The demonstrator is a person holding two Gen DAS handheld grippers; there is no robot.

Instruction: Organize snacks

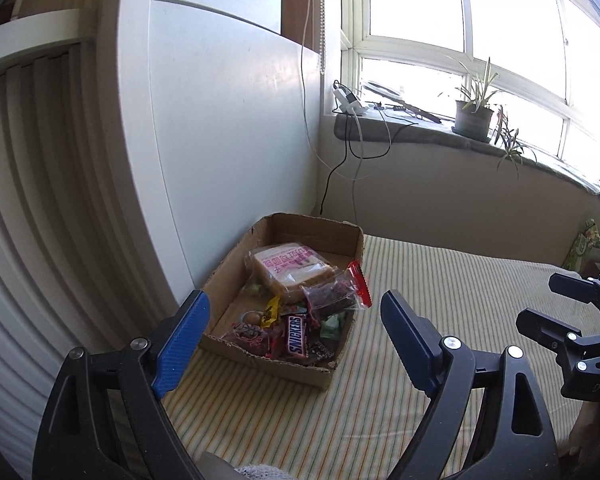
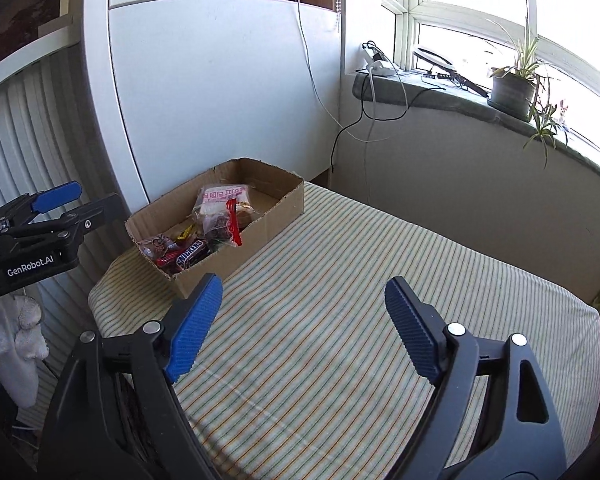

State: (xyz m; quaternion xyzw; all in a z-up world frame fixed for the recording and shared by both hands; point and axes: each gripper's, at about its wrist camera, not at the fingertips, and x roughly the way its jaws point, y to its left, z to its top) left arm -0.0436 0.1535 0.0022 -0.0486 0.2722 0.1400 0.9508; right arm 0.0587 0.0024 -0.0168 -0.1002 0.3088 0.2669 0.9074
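A shallow, rectangular cardboard box with ragged, torn edges is being shown at the far left corner of a surface covered in thin-striped cloth. Crinkly wrapped snacks are being held inside it: a Snickers bar at the near end, a yellow-wrapped sweet, a clear bag of dark pieces with a red strip, and a soft, square packet of bread with pink print toward the far end.

The left gripper is being held above the near edge of the cloth, its ribbed blue pads spread wide apart with nothing between them. The right gripper is likewise being held with its textured blue pads spread wide and nothing between them, over bare striped cloth, the box lying ahead and to its left.

The surface is being bounded by a smooth white panel on the left and a pale wall under a grey stone window sill. A potted plant with thin leaves and a white power strip with trailing cables are being lit by bright windows.

In the right wrist view, the left gripper's black body lettered "GenRobot.AI" and a white towel are being shown at the left edge; only the left wrist view is showing a green printed pack at the far right.
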